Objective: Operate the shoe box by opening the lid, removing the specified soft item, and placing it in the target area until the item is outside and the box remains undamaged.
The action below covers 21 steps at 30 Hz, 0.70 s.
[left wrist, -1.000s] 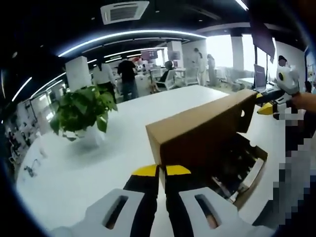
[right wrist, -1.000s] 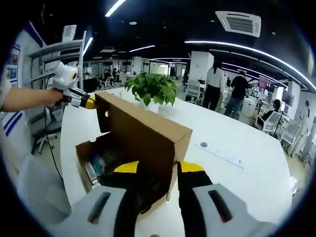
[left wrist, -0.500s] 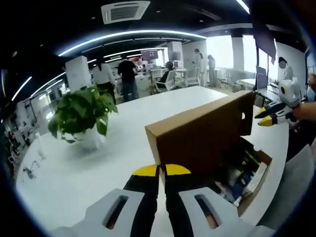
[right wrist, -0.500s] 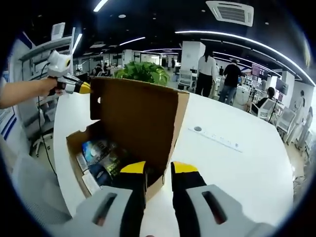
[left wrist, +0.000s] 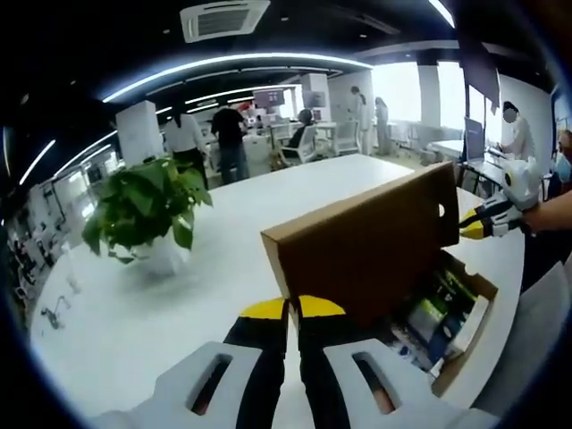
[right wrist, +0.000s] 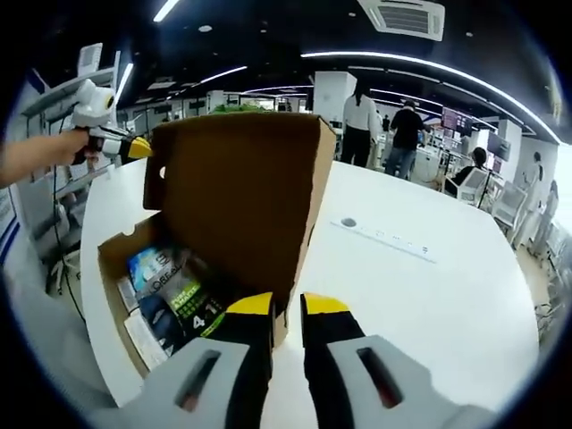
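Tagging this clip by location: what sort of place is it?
Most likely an open-plan office: a long white table with a potted plant, desks and office chairs behind, people standing, and a ceiling air-conditioning vent.

- left gripper (left wrist: 292, 308): black fingers, yellow tips, pale grey bases with slotted cut-outs
- right gripper (right wrist: 286, 306): same scheme
- seen from across, right gripper (left wrist: 471, 223): white body, yellow-black nose
- forearms bare
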{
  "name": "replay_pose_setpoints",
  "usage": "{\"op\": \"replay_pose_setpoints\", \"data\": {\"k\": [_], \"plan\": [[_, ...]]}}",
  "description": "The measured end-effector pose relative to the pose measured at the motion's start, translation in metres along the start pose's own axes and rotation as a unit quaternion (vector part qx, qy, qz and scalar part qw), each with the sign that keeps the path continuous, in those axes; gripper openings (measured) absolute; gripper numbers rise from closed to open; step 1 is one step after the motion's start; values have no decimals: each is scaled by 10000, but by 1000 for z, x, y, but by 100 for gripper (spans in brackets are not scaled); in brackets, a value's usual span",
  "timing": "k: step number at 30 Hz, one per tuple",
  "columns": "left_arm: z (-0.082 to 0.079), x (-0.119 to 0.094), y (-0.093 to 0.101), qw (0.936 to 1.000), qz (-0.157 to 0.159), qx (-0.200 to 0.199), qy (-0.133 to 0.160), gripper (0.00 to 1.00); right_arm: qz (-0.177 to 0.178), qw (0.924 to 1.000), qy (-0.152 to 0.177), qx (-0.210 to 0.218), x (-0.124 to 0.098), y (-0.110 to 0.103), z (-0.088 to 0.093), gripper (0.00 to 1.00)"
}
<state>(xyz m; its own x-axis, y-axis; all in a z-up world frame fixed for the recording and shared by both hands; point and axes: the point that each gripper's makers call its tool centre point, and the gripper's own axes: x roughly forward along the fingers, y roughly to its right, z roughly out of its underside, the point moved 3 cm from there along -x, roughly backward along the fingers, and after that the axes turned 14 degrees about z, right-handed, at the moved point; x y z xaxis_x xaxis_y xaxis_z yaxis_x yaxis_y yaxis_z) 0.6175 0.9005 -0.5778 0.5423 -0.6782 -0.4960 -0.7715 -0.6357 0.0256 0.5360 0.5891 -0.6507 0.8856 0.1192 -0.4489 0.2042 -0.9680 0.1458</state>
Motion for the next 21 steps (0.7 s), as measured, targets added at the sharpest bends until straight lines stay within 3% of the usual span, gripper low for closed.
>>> {"op": "replay_pose_setpoints", "data": {"k": [21], "plan": [[-3, 17, -15, 9999, 22, -111, -45, 0, 75, 9995, -246, 189, 24, -1, 13, 1]]}}
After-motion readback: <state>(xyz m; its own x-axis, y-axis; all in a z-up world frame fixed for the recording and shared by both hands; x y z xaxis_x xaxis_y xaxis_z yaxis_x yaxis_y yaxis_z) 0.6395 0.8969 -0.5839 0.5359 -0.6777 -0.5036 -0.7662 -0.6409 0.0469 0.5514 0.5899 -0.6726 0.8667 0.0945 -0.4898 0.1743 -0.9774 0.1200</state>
